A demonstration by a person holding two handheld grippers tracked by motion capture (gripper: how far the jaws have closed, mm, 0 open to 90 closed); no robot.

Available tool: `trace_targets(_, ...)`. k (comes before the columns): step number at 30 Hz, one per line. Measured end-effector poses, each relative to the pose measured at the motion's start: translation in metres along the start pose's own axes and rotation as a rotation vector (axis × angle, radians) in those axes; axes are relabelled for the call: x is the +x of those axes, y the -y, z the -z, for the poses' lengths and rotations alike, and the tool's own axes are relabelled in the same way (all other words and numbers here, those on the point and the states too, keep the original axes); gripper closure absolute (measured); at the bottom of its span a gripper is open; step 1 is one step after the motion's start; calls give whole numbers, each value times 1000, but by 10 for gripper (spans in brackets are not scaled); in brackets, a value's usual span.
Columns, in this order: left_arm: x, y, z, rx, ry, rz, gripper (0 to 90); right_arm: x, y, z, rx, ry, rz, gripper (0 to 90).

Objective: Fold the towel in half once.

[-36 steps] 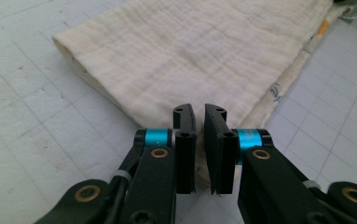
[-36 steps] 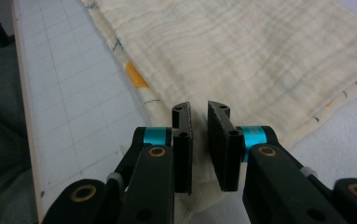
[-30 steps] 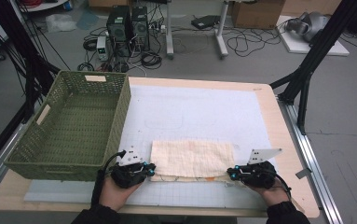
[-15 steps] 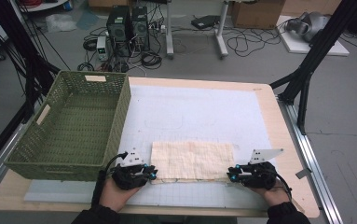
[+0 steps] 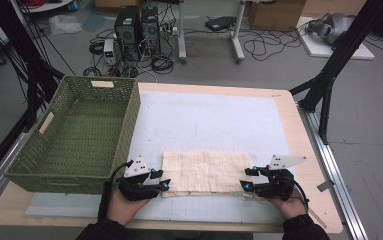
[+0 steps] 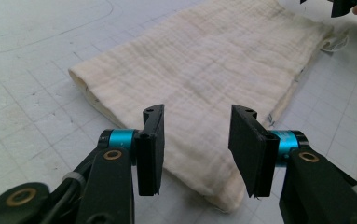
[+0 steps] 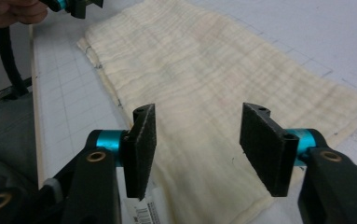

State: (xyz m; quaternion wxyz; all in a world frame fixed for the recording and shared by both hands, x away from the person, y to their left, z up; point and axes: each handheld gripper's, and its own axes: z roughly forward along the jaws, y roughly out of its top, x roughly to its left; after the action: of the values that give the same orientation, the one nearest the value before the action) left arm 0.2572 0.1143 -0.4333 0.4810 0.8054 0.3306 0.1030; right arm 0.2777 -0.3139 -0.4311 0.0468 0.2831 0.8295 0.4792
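Observation:
A cream cloth [image 5: 204, 172], folded into a flat rectangle, lies on the white grid mat [image 5: 214, 120] near the table's front edge. My left gripper [image 5: 163, 184] sits at the cloth's left end, open, its jaws spread over the near corner of the cloth [image 6: 204, 84] with nothing pinched. At the cloth's right end my right gripper [image 5: 247, 179] is open too, its jaws standing above the cloth [image 7: 199, 88]. A white label [image 7: 143, 210] shows at the cloth's near edge under the right jaws.
A green woven basket [image 5: 39, 160] stands on the table's left side, close to my left hand. The wooden table edge [image 5: 309, 150] runs along the right. Cables, computer cases and black frame legs stand on the floor beyond the table.
Both grippers stay at the cloth's ends. The cloth's near edge lies a little flatter than one second ago. Otherwise little has moved.

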Motion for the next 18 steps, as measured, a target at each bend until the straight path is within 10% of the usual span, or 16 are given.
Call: trace_targets(18,-2,-1,0,-20,-3,2,531,2,-1,-6,35,14,30,409)
